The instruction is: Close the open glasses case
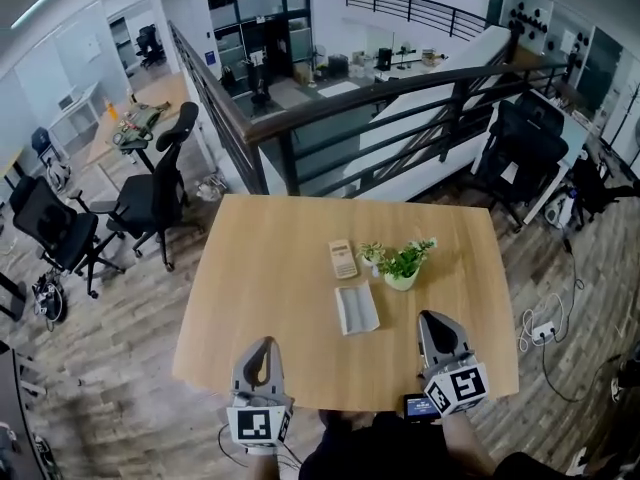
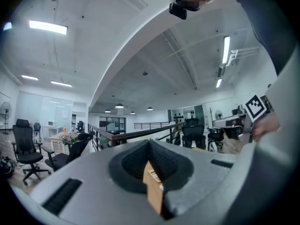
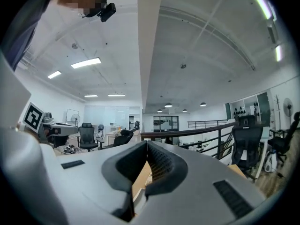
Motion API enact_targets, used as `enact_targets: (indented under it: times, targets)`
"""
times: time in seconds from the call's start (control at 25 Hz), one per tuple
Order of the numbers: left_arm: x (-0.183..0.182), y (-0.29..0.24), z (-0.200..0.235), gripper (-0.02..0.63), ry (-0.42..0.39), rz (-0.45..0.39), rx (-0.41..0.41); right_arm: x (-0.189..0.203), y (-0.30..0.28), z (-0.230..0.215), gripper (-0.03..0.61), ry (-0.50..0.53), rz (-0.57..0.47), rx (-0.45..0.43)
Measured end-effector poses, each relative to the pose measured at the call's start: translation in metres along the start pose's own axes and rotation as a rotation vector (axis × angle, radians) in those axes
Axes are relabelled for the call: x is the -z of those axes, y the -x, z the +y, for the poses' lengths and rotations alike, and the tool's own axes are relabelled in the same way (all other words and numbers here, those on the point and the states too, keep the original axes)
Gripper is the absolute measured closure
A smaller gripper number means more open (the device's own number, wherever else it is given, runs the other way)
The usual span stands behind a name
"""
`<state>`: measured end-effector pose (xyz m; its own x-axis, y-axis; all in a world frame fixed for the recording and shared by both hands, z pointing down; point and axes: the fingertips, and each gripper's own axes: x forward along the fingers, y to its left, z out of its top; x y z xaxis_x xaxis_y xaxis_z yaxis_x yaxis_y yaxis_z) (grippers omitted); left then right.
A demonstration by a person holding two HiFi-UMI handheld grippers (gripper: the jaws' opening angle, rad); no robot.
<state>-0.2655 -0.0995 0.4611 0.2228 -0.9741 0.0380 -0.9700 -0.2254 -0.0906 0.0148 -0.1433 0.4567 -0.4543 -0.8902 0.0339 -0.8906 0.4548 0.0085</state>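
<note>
Your left gripper and right gripper hover with jaws together, empty, short of the glasses case.

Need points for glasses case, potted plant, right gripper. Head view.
glasses case (image 1: 356, 308): head view, middle of its pale grey surface.
potted plant (image 1: 400, 266): head view, on the green leaves above the white pot.
right gripper (image 1: 432, 318): head view, at the tips of its shut jaws.

My left claw and right claw, pale grey tapered shells, black ribbed pads, white cubes printed with black square markers, my dark top below
</note>
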Motion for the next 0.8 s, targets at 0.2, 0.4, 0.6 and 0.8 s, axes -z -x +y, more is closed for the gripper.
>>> enact_targets:
  times: [0.2,0.4,0.6,0.8]
  targets:
    - [-0.006,-0.013,-0.017,0.614,-0.010,0.018,-0.024,0.007,-0.008,-0.019,0.565,-0.018,-0.008,-0.023]
    - [-0.018,-0.026,-0.020,0.614,-0.045,0.012,-0.028,0.025,-0.013,-0.038,0.563,-0.047,0.020,-0.002]
    - [-0.015,-0.024,-0.025,0.614,-0.028,0.023,-0.031,0.044,-0.021,-0.041,0.435,-0.097,0.058,-0.004]
    - [-0.010,-0.025,-0.032,0.614,-0.020,0.034,-0.025,0.057,-0.034,-0.053,0.422,-0.166,0.084,0.001]
